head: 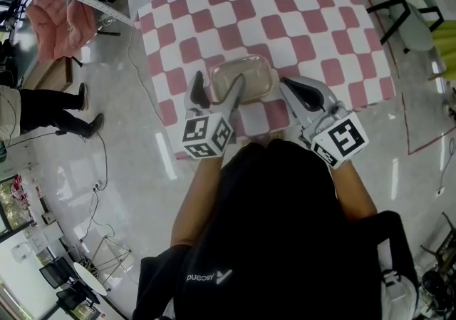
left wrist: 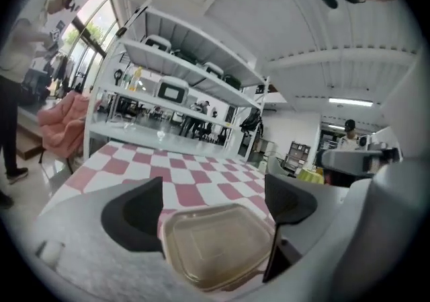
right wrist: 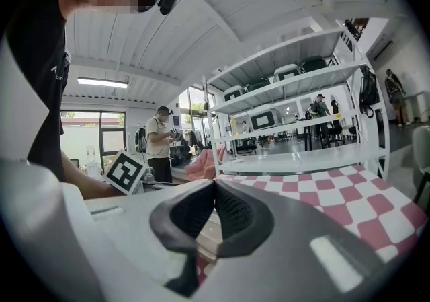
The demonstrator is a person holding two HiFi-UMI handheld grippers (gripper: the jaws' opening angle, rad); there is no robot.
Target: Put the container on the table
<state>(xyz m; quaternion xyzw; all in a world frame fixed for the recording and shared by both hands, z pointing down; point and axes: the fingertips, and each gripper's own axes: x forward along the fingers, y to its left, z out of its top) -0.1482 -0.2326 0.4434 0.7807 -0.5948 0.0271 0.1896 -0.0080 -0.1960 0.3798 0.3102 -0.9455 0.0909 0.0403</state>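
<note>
The table (head: 306, 12) is showing pink-and-white checks, the container (head: 242, 78) is looking translucent tan, and the grey left gripper (head: 217, 90) and right gripper (head: 287, 87) are carrying black pads (head: 197, 89) and black-and-white marker cubes (head: 206, 135).

Bright overhead light, fisheye-warped edges

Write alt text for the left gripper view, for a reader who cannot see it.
A translucent tan rectangular plastic container sits on a red-and-white checked table, between the wide-open dark jaws of the left gripper, which appear clear of it. White metal shelving stands behind the table.
</note>
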